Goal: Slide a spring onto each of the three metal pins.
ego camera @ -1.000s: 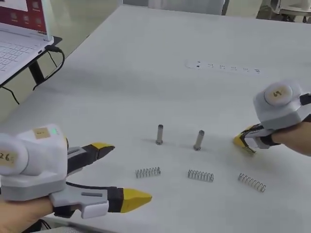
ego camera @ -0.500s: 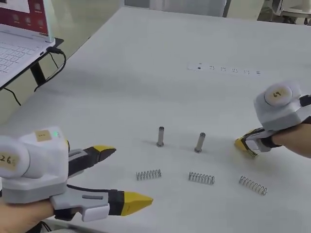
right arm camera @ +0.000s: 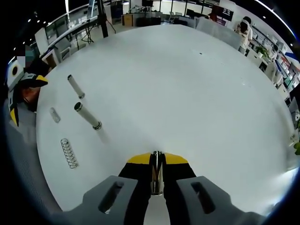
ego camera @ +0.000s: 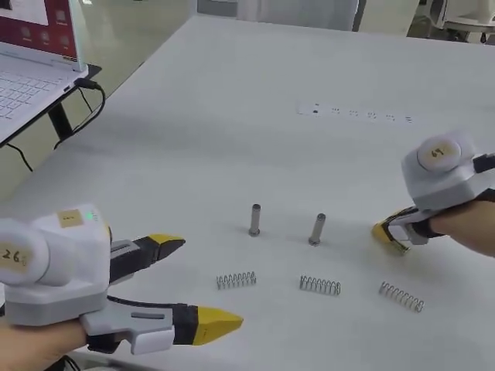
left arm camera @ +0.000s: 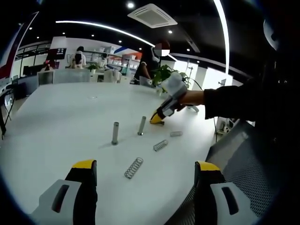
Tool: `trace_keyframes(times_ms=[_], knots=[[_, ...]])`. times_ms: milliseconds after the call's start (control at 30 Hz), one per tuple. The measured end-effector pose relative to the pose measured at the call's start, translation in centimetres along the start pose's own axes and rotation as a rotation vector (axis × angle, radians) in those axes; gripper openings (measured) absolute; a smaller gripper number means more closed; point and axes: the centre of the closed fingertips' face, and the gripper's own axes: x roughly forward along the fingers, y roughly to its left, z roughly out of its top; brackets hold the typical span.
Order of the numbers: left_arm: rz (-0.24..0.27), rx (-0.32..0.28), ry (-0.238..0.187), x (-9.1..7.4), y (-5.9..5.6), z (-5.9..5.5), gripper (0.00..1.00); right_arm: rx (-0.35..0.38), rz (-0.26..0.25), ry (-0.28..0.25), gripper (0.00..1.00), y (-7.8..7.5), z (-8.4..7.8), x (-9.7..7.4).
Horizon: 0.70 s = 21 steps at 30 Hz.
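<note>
The third metal pin (right arm camera: pixel 157 180) is gripped in the right tongs (right arm camera: pixel 157 158), left tongs (ego camera: pixel 203 278) spread wide; released tilted, it could be toppled.

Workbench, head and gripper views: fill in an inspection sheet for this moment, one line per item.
Surface: white table.
Job's things: left pin and middle pin upright; third pin clamped in the right gripper; left spring, middle spring, right spring lying flat, none on a pin.
Clutter: socket strip on the tabletop.
Grippers: left gripper open; right gripper shut on the third pin.
Cables: black cable by the laptop.
Surroundings: laptop left of the table; plant beyond.
</note>
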Motion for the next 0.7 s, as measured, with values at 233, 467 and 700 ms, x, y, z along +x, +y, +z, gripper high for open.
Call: trace_keyframes(times_ms=[233,467,700], knots=[[-0.006,0.004,0.004,0.1,-0.2,-0.1,0.82,0.005,-0.001,-0.009,0.06,0.1,-0.1,-0.5],[-0.01,0.006,0.006,0.1,-0.2,-0.1,0.82,0.005,-0.011,-0.026,0.06,0.2,0.2,-1.2],[-0.013,0.009,0.005,0.0,-0.2,-0.1,0.81,0.006,-0.022,-0.044,0.06,0.1,0.6,-1.8]])
